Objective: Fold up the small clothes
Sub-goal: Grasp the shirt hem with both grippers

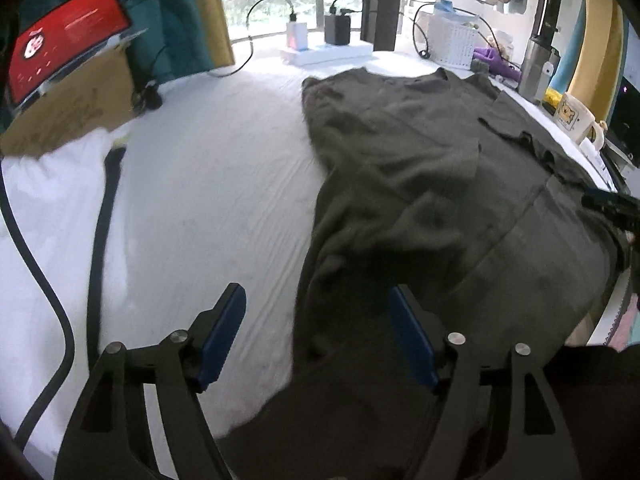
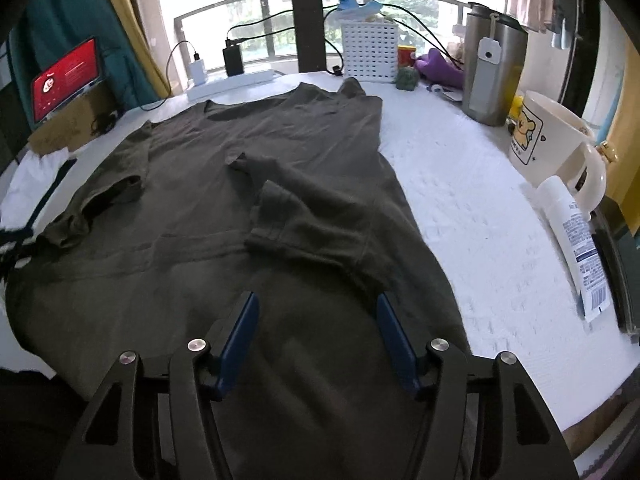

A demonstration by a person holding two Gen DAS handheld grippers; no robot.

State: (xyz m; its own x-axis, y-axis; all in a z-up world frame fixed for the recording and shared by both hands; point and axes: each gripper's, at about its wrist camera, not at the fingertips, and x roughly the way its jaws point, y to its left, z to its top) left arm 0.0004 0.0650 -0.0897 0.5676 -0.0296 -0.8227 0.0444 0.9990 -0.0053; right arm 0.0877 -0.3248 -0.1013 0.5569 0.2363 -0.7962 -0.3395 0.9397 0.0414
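A dark olive T-shirt point(image 2: 224, 208) lies spread flat on the white-covered table point(image 2: 460, 184), neck toward the window. Its right sleeve point(image 2: 304, 220) is folded inward onto the body, and the other sleeve point(image 2: 108, 196) lies bunched at the left. My right gripper point(image 2: 317, 297) hovers open over the lower part of the shirt, just short of the folded sleeve, with nothing pinched. My left gripper point(image 1: 316, 292) is open too and straddles the left edge of the shirt point(image 1: 420, 184), one finger over white cloth and one over dark fabric.
On the right stand a cream mug point(image 2: 548, 136), a steel bottle point(image 2: 492, 72) and a white tube point(image 2: 576, 240). A white basket point(image 2: 370, 54) and power strip point(image 2: 232, 82) line the back. A cardboard box point(image 1: 68, 112), black cables point(image 1: 36, 272) and a white garment point(image 2: 36, 176) lie left.
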